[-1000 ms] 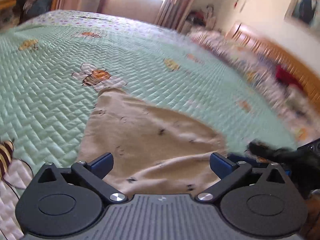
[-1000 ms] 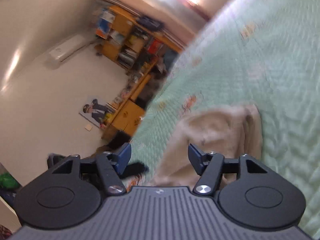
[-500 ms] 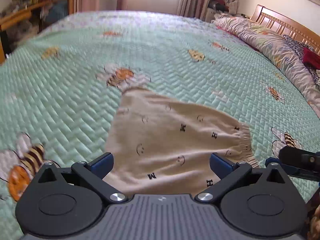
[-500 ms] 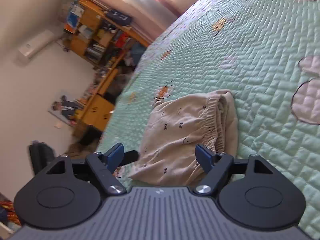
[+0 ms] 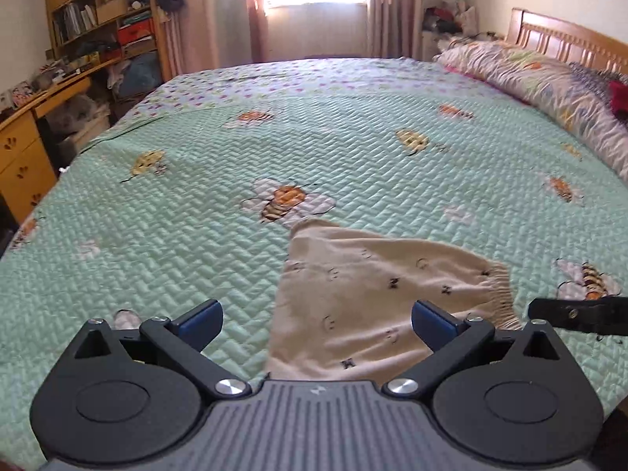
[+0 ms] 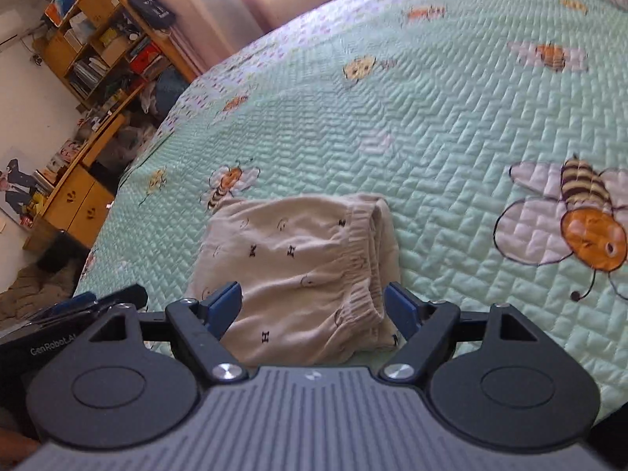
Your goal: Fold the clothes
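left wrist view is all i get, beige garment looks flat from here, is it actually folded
Observer: Yes. The right wrist view shows the beige garment doubled over, with two elastic waistband layers stacked along its right edge.
Operator: is the right gripper holding any of it
Observer: No. The right gripper is open, its fingers either side of the garment's near edge with nothing between them.
Operator: what's on the bed right of the garment
Observer: A large printed bee on the green quilt, which your view shows only small at its edge.
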Tool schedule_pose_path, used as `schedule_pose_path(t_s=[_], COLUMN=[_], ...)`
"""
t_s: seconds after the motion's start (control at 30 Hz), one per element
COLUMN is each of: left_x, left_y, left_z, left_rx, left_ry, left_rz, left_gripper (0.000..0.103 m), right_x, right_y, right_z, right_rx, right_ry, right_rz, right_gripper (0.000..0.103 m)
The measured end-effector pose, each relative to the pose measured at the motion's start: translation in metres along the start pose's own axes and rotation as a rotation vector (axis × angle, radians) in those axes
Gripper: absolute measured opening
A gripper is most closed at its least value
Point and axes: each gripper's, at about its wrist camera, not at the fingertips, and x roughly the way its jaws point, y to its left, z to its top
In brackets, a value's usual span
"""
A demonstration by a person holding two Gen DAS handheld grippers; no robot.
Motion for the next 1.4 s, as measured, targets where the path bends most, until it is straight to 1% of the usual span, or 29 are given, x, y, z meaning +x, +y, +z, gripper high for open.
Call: schedule_pose_path(t_s=[0.1,0.23,0.3,0.33,0.43,0.47,0.5,0.53,0.57,0.6,0.63,0.67,0.7,0.73,0.77,0.8,0.83,0.93,1.07,1.1,1.13,1.17,1.23,1.33,1.4], left_x=[-0.005,-0.013,-0.016,-0.018,-0.018,-0.017,-0.016,-0.016,-0.015,-0.014,-0.013,-0.013,-0.011,-0.008,-0.005,-0.001,0.003,0.013,0.02,0.021,0.023,0.024,0.026,0.028,0.027], left_y=[0.004,0.007,0.009,0.01,0.014,0.016,0.018,0.02,0.022,0.024,0.026,0.029,0.032,0.035,0.038,0.04,0.042,0.046,0.048,0.046,0.043,0.041,0.037,0.029,0.025], left_z=[0.0,0.001,0.002,0.002,0.002,0.001,0.0,0.0,-0.001,-0.002,-0.004,-0.006,-0.008,-0.01,-0.013,-0.016,-0.019,-0.028,-0.034,-0.033,-0.032,-0.031,-0.029,-0.021,-0.017], left_rx=[-0.007,-0.014,-0.017,-0.016,-0.016,-0.021,-0.027,-0.033,-0.037,-0.038,-0.037,-0.037,-0.04,-0.045,-0.054,-0.067,-0.08,-0.098,-0.096,-0.091,-0.086,-0.081,-0.071,-0.039,-0.02], left_ry=[-0.009,-0.028,-0.037,-0.041,-0.043,-0.039,-0.034,-0.029,-0.022,-0.016,-0.014,-0.012,-0.006,0.001,0.013,0.028,0.046,0.088,0.104,0.108,0.112,0.116,0.124,0.123,0.119], left_rz=[0.0,0.003,0.004,0.01,0.024,0.024,0.023,0.021,0.019,0.016,0.016,0.018,0.014,0.007,-0.008,-0.025,-0.038,-0.067,-0.099,-0.097,-0.094,-0.091,-0.085,-0.05,-0.026], left_gripper=[0.102,0.102,0.102,0.102,0.102,0.102,0.102,0.102,0.102,0.102,0.102,0.102,0.102,0.102,0.102,0.102,0.102,0.102,0.102,0.102,0.102,0.102,0.102,0.102,0.102], right_x=[-0.009,-0.016,-0.017,-0.017,-0.018,-0.014,-0.007,0.004,0.02,0.037,0.047,0.053,0.052,0.048,0.046,0.044,0.043,0.042,0.037,0.032,0.025,0.017,0.004,-0.002,0.004], right_y=[0.009,0.021,0.029,0.034,0.054,0.058,0.059,0.054,0.043,0.027,0.008,-0.012,-0.026,-0.037,-0.043,-0.046,-0.048,-0.052,-0.071,-0.07,-0.064,-0.055,-0.029,0.009,0.032], right_z=[-0.001,-0.003,-0.005,-0.006,-0.012,-0.015,-0.016,-0.017,-0.018,-0.019,-0.023,-0.027,-0.029,-0.03,-0.03,-0.029,-0.028,-0.029,-0.03,-0.03,-0.029,-0.028,-0.025,-0.015,-0.008], right_rx=[-0.024,-0.044,-0.078,-0.112,-0.27,-0.314,-0.334,-0.326,-0.293,-0.23,-0.16,-0.092,-0.049,-0.018,-0.004,0.002,-0.001,0.016,0.15,0.165,0.15,0.106,-0.015,-0.131,-0.193], right_ry=[-0.022,-0.017,-0.027,-0.038,-0.081,-0.081,-0.062,-0.028,0.029,0.101,0.129,0.134,0.119,0.094,0.086,0.087,0.089,0.091,0.097,0.093,0.085,0.07,0.029,0.011,0.044], right_rz=[0.002,0.01,0.016,0.006,-0.033,-0.036,-0.022,0.007,0.042,0.054,0.082,0.125,0.168,0.213,0.227,0.225,0.222,0.243,0.307,0.31,0.295,0.26,0.193,0.069,-0.064], right_gripper=[0.081,0.081,0.081,0.081,0.082,0.083,0.088,0.09,0.09,0.09,0.088,0.088,0.087,0.083,0.079,0.073,0.068,0.067,0.068,0.07,0.08,0.084,0.085,0.087,0.087])
